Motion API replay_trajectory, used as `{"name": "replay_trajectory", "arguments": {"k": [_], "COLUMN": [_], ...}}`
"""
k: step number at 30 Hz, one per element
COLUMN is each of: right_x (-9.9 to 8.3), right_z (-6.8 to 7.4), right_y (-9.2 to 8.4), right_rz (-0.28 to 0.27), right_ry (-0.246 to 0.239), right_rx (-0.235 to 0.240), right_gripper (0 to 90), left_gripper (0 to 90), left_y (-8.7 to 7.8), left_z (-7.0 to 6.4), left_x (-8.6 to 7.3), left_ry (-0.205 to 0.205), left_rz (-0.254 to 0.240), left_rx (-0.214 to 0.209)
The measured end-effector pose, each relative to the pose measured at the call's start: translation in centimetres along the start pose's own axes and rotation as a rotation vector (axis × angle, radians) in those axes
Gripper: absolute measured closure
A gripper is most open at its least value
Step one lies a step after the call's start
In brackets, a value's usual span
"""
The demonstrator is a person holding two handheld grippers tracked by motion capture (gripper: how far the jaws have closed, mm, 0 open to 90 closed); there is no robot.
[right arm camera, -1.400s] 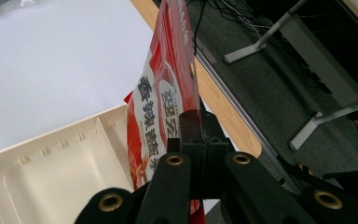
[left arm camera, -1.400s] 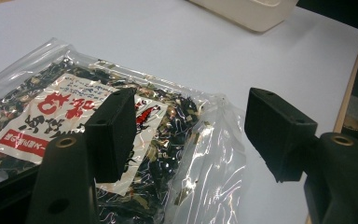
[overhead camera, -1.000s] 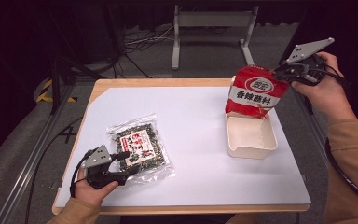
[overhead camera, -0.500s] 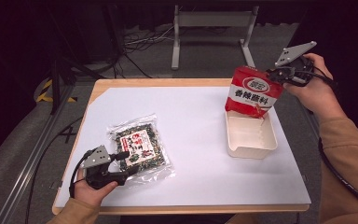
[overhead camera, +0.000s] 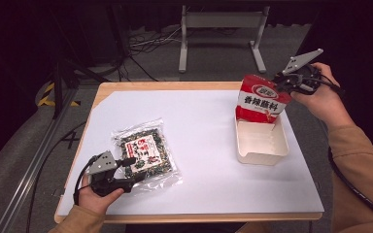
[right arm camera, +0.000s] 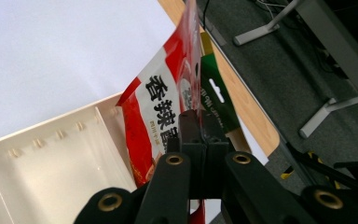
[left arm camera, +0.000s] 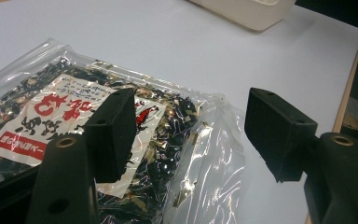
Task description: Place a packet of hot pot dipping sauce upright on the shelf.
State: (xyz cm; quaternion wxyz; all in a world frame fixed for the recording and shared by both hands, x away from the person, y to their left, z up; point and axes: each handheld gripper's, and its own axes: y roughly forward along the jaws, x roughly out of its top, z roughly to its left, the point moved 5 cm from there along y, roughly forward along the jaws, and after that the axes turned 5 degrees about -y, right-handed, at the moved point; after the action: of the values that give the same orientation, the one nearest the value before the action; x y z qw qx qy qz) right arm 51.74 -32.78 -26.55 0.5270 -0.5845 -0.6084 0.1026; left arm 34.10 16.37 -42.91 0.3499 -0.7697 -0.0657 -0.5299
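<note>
A red and white seasoning packet (overhead camera: 261, 99) hangs upright with its lower end inside the cream rectangular tray (overhead camera: 264, 153) at the right of the table. My right gripper (overhead camera: 282, 82) is shut on the packet's top edge (right arm camera: 193, 79); the tray's inner wall (right arm camera: 51, 140) lies below. A clear bag of dark dried seaweed (overhead camera: 144, 151) with a red and white label lies flat at the front left. My left gripper (overhead camera: 132, 171) rests on the table at the bag's near edge, jaws open, with a corner of the bag (left arm camera: 186, 154) between them, pads apart from it.
A white sheet (overhead camera: 194, 141) covers the wooden table (overhead camera: 175, 86). A metal stand (overhead camera: 221, 22) and cables lie on the floor beyond the far edge. The person's right sleeve (overhead camera: 364, 174) runs along the table's right side.
The right gripper has come down and slightly left with the red packet, bringing its lower end into the tray. The left gripper and the seaweed bag have stayed put.
</note>
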Motion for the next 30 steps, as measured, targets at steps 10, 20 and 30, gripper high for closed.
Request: {"name": "replay_trajectory", "arguments": {"k": [10, 20, 30], "right_x": [0.0, -0.4, -0.1], "right_z": [0.2, -0.7, -1.0], "right_y": [0.8, -0.2, -2.3], "right_rz": [-0.02, -0.128, -0.259], "right_ry": [0.057, 0.133, 0.228], "right_rx": [0.007, -0.057, -0.125], "right_gripper": [85.9, 61.2, 43.3], "left_gripper": [34.6, 34.6, 34.2], "left_y": [-0.1, 0.0, 0.2], "left_z": [0.0, 0.0, 0.1], "left_x": [0.0, 0.0, 0.3], "left_ry": [-0.005, -0.006, 0.002], "left_rz": [-0.002, 0.0, -0.004], "left_rx": [-0.003, 0.0, -0.006]}}
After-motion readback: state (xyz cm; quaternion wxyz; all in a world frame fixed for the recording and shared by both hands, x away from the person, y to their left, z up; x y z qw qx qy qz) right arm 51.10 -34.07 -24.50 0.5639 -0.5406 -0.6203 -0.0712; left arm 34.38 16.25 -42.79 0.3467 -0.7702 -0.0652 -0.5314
